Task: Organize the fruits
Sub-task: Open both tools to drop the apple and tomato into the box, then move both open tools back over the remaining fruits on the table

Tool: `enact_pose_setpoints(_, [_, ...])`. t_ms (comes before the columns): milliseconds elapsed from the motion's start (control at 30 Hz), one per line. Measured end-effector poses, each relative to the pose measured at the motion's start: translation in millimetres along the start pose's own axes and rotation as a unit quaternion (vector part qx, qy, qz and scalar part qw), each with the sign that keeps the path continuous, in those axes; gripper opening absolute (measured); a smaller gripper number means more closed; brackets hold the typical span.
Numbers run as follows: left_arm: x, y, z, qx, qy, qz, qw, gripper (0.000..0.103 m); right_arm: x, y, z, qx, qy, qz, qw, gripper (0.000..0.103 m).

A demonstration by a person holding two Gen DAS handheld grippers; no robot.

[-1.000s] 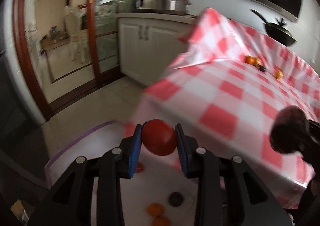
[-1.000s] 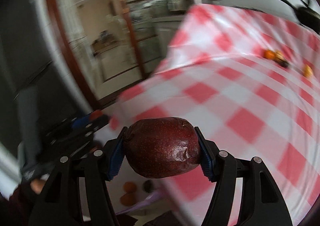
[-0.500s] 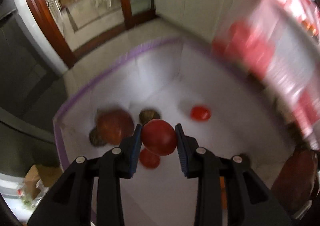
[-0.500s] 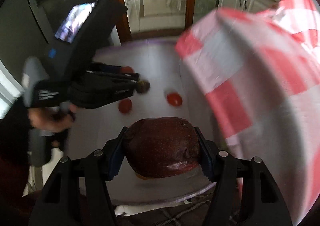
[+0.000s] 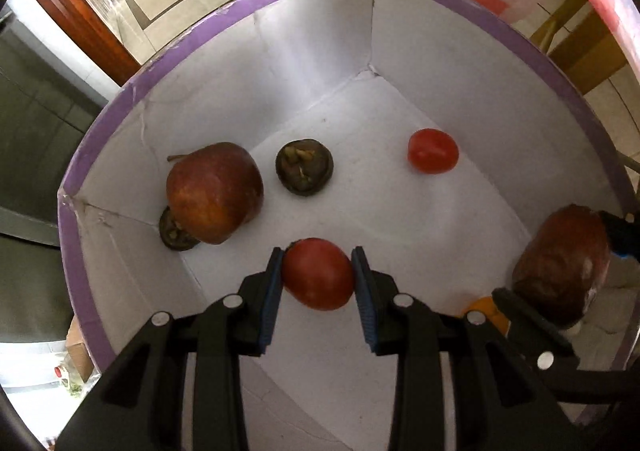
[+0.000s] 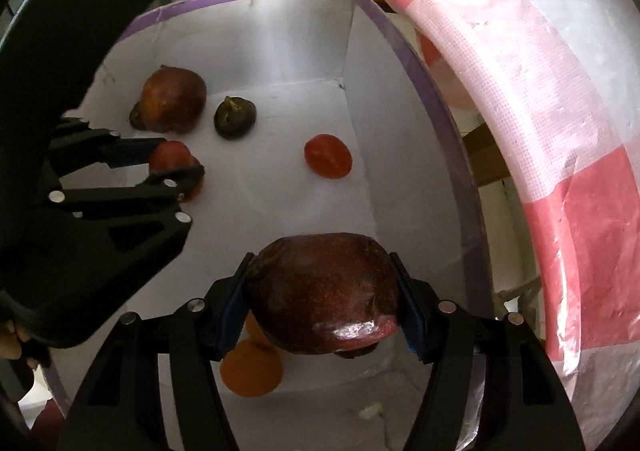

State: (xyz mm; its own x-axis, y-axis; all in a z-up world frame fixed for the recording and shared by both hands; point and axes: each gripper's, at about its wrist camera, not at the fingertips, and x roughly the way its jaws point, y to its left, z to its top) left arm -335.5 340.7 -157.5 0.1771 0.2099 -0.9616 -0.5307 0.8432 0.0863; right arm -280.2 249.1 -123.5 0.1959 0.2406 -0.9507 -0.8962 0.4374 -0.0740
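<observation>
Left wrist view: closest in, the left gripper had a small red tomato between its blue pads, the jaws easing apart though the pads looked to be touching the fruit on both sides. It hung low inside a white box with a purple rim. Off to the side, the right gripper was clamped on a big dark red apple, also down within the box walls, with an orange fruit lying on the floor just beneath it. Further in, a second tomato sat alone on the box floor. Beyond that, toward the far corner, a red-and-yellow apple rested against a dark wrinkled fruit, with another dark fruit just beside them. Past the box rim hung a red-and-white checked tablecloth.
</observation>
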Motion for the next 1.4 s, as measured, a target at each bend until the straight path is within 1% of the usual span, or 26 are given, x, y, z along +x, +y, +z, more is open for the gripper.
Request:
enact_pose_setpoints(33, [-2, -2, 0, -0.004, -0.003, 0.000, 1.0000, 0.048, -1, -2, -2, -0.001, -0.002, -0.001, 1.000, 0.065])
enact_pose_setpoints(67, [-3, -1, 1, -0.007, -0.006, -0.001, 1.0000, 0.056, -5, -3, -3, -0.002, -0.010, -0.002, 1.000, 0.069])
enact_pose_setpoints(100, [-5, 1, 3, -0.012, -0.012, -0.001, 0.9999, 0.066, -12, -3, -4, -0.005, -0.023, -0.003, 1.000, 0.072])
enact_pose_setpoints(133, [-8, 4, 4, -0.018, -0.020, 0.001, 0.9996, 0.072, -17, -2, -3, -0.008, -0.031, -0.001, 1.000, 0.073])
enact_pose_setpoints(233, [-17, 7, 5, -0.024, -0.036, 0.011, 0.9990, 0.079, -38, -3, -8, -0.019, -0.056, -0.001, 0.998, 0.077])
enact_pose_setpoints(300, [-27, 6, 6, -0.023, -0.050, 0.018, 0.9983, 0.081, -53, -5, -12, -0.028, -0.072, 0.004, 0.997, 0.079])
enact_pose_setpoints(367, [-41, 7, 8, -0.021, -0.070, 0.025, 0.9970, 0.082, -73, -6, -21, -0.041, -0.086, 0.020, 0.995, 0.079])
enact_pose_setpoints(433, [-58, 8, 15, -0.022, -0.099, 0.034, 0.9943, 0.087, -94, -7, -32, -0.054, -0.104, 0.027, 0.993, 0.079])
enact_pose_setpoints(467, [-65, 7, 16, -0.023, -0.111, 0.036, 0.9929, 0.088, -106, -9, -37, -0.060, -0.115, 0.029, 0.991, 0.079])
enact_pose_setpoints(500, [-77, 5, 18, -0.024, -0.129, 0.035, 0.9907, 0.090, -113, -9, -40, -0.063, -0.123, 0.034, 0.990, 0.079])
enact_pose_setpoints(600, [-112, -6, 21, -0.022, -0.186, 0.027, 0.9819, 0.094, -158, -25, -52, -0.052, -0.174, 0.055, 0.982, 0.079])
enact_pose_setpoints(667, [-131, -17, 26, -0.016, -0.218, 0.021, 0.9756, 0.097, -185, -42, -61, -0.033, -0.207, 0.053, 0.976, 0.080])
enact_pose_setpoints(733, [-152, -33, 31, -0.006, -0.248, 0.015, 0.9685, 0.101, -213, -63, -72, -0.006, -0.245, 0.034, 0.969, 0.083])
enact_pose_setpoints(800, [-176, -55, 37, 0.011, -0.276, 0.004, 0.9612, 0.101, -233, -81, -80, 0.022, -0.271, 0.015, 0.962, 0.086])
enact_pose_setpoints(867, [-191, -78, 46, 0.031, -0.291, -0.020, 0.9559, 0.101, -249, -111, -97, 0.064, -0.294, -0.012, 0.954, 0.087])
enact_pose_setpoints(900, [-197, -87, 50, 0.038, -0.295, -0.030, 0.9544, 0.101, -255, -129, -108, 0.090, -0.302, -0.033, 0.948, 0.088])
enact_pose_setpoints(1000, [-216, -134, 66, 0.074, -0.304, -0.087, 0.9457, 0.101, -260, -175, -136, 0.150, -0.300, -0.080, 0.939, 0.088])
enact_pose_setpoints(1033, [-221, -159, 74, 0.088, -0.301, -0.113, 0.9428, 0.101, -261, -194, -147, 0.179, -0.296, -0.096, 0.933, 0.088])
enact_pose_setpoints(1067, [-223, -177, 81, 0.098, -0.298, -0.129, 0.9407, 0.101, -259, -210, -156, 0.206, -0.291, -0.108, 0.928, 0.088])
enact_pose_setpoints(1100, [-226, -205, 91, 0.113, -0.295, -0.145, 0.9376, 0.101, -261, -227, -165, 0.231, -0.287, -0.119, 0.922, 0.088])
enact_pose_setpoints(1133, [-227, -225, 99, 0.123, -0.294, -0.154, 0.9354, 0.101, -260, -248, -177, 0.263, -0.280, -0.135, 0.913, 0.088])
enact_pose_setpoints(1167, [-228, -246, 107, 0.131, -0.291, -0.162, 0.9336, 0.101, -261, -264, -186, 0.281, -0.276, -0.142, 0.908, 0.088])
enact_pose_setpoints(1200, [-224, -275, 120, 0.137, -0.283, -0.177, 0.9326, 0.101, -257, -271, -187, 0.290, -0.274, -0.145, 0.905, 0.088])
enact_pose_setpoints(1300, [-206, -331, 148, 0.136, -0.257, -0.213, 0.9328, 0.101, -249, -316, -208, 0.339, -0.264, -0.161, 0.889, 0.088])
enact_pose_setpoints(1333, [-199, -357, 160, 0.134, -0.248, -0.221, 0.9335, 0.101, -243, -331, -210, 0.352, -0.259, -0.164, 0.885, 0.088])
enact_pose_setpoints(1400, [-191, -391, 173, 0.136, -0.246, -0.226, 0.9327, 0.101, -236, -355, -217, 0.372, -0.246, -0.179, 0.877, 0.088])
